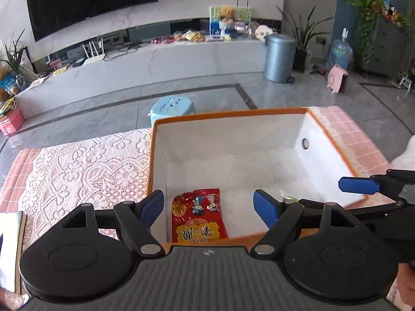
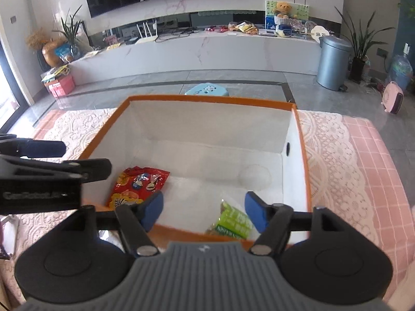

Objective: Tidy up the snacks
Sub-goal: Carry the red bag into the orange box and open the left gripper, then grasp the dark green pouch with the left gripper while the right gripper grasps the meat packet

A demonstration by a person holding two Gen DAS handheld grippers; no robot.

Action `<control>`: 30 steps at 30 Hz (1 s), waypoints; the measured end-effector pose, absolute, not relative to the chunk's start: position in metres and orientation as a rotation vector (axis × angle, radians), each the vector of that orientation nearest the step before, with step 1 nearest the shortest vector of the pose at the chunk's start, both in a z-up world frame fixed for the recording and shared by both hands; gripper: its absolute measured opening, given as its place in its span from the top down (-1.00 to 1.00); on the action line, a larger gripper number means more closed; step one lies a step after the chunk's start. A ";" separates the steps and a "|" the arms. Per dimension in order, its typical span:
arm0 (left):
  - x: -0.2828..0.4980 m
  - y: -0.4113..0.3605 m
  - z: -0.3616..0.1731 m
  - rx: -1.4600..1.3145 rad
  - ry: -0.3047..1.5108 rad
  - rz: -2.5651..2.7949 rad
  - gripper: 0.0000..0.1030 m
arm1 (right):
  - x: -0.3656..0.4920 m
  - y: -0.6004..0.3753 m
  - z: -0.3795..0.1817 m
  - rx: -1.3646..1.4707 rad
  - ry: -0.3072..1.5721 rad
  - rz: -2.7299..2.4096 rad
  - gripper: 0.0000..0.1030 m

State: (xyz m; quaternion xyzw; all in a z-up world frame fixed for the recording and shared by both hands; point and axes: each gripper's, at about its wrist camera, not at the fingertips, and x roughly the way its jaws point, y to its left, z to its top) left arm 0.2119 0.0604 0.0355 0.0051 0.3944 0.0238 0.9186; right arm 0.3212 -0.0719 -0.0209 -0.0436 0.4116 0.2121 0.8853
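Observation:
An orange-rimmed box with a white inside (image 1: 324, 145) (image 2: 301, 155) stands on the lace-covered table. A red snack packet (image 1: 198, 219) (image 2: 137, 185) lies flat in its near left corner. A green snack packet (image 2: 233, 220) lies at its near right; only a sliver of it shows in the left wrist view (image 1: 286, 197). My left gripper (image 1: 208, 207) is open and empty above the red packet. My right gripper (image 2: 205, 211) is open and empty above the box's near edge, just left of the green packet. The right gripper's blue fingertip (image 1: 359, 185) shows at the right of the left wrist view.
A white lace cloth (image 1: 85, 165) over a pink checked cover (image 2: 373, 155) covers the table. A blue stool (image 1: 172, 107) stands on the floor beyond. A grey bin (image 2: 333, 62) and a long TV bench (image 2: 207, 49) are farther off. A flat object (image 1: 10, 248) lies at the left edge.

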 end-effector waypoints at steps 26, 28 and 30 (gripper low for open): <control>0.068 0.061 0.009 -0.167 0.855 -0.174 -0.52 | 0.130 -0.150 -0.019 0.013 0.719 0.348 -0.51; 0.061 0.062 0.002 -0.159 0.868 -0.172 -0.52 | 0.120 -0.149 -0.028 -0.008 0.726 0.340 -0.51; 0.057 0.062 -0.004 -0.125 0.879 -0.160 -0.52 | 0.113 -0.147 -0.036 -0.033 0.740 0.336 -0.51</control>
